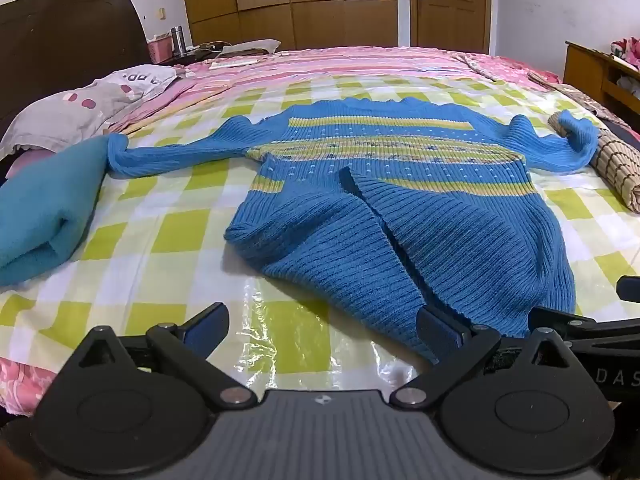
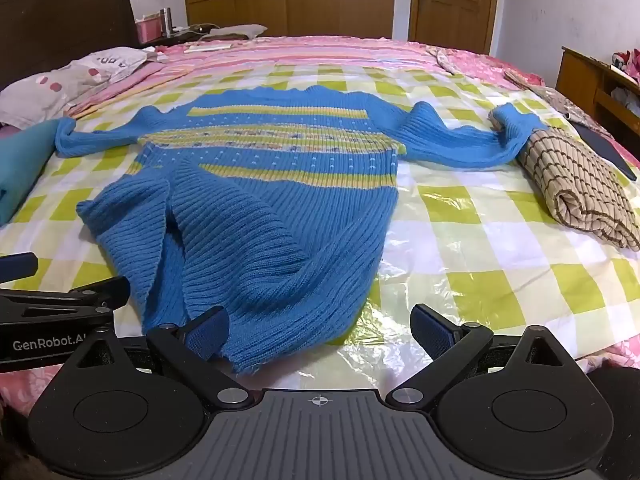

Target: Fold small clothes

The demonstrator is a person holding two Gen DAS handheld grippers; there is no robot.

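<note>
A blue ribbed sweater with yellow and green stripes lies spread on the bed, sleeves out to both sides, its near end bunched and split into two flaps. It also shows in the right wrist view. My left gripper is open, just in front of the sweater's near left edge; its right finger touches the knit hem. My right gripper is open at the near right hem, its left finger against the knit. Neither holds anything.
A green-and-white checked plastic sheet covers the pink bed. A folded teal cloth lies left. A rolled beige checked cloth lies right, under the sleeve cuff. Pillows and a dark headboard are at the far left; a wooden cabinet is at the right.
</note>
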